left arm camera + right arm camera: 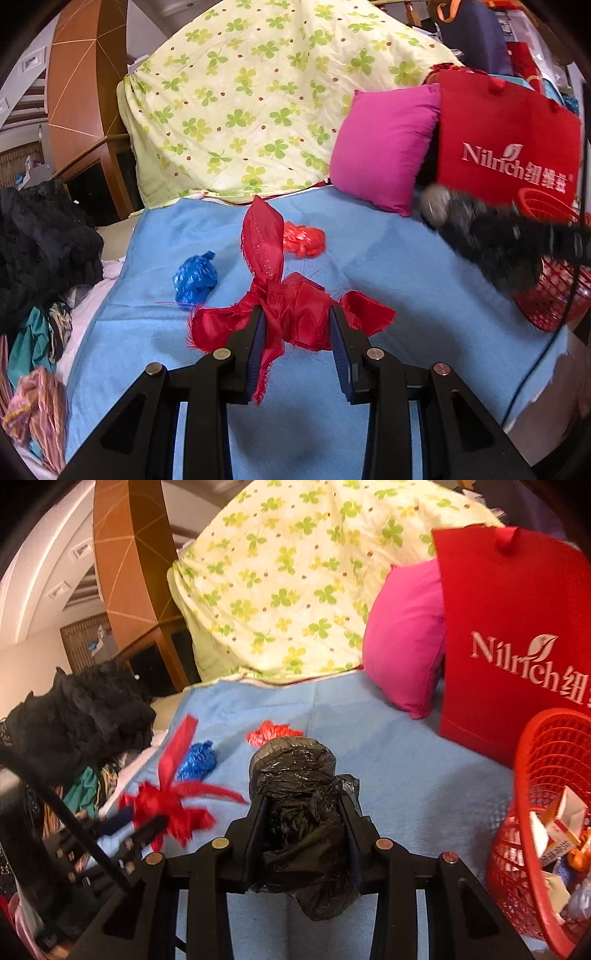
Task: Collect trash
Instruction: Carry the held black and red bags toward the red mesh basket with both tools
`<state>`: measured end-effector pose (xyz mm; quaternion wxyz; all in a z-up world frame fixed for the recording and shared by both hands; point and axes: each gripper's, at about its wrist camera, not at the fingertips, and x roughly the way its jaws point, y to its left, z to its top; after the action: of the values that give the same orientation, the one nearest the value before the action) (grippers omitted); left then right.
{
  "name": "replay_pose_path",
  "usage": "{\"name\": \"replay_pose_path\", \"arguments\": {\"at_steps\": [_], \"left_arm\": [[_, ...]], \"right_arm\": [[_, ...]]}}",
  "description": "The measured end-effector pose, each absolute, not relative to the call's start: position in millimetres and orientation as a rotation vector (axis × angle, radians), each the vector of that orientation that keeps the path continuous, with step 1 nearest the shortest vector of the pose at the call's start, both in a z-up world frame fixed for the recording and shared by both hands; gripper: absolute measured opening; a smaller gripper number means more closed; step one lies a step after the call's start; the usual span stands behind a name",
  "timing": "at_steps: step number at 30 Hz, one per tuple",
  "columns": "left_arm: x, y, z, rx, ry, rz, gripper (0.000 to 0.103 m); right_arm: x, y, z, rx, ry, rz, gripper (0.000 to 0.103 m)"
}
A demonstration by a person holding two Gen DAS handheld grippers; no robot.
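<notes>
The red bag (517, 635) reads "Nilrich" plus Chinese characters, cut off at the frame edge in the right wrist view. Just in front of it sits the red basket (535, 775), with cartons inside whose print is too blurry to read. The right gripper (304, 812) is clamped on a black trash-bag roll (295, 775) left of the basket. The left gripper (297, 325) has its fingers around the red ribbon bow (291, 306), farther left on the blue cloth (406, 277); hard to say if it's actually squeezing.
</notes>
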<state>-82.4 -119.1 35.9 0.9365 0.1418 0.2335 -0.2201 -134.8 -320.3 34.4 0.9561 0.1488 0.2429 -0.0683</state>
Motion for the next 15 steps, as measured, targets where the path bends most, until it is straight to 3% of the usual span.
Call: {"name": "replay_pose_path", "arguments": {"at_steps": [15], "left_arm": [[-161.3,-111.8,58.6,0.311,0.469,-0.478,0.036]], "right_arm": [[-201.9,-326.1,54.2,0.395,0.363,-0.112,0.040]]}}
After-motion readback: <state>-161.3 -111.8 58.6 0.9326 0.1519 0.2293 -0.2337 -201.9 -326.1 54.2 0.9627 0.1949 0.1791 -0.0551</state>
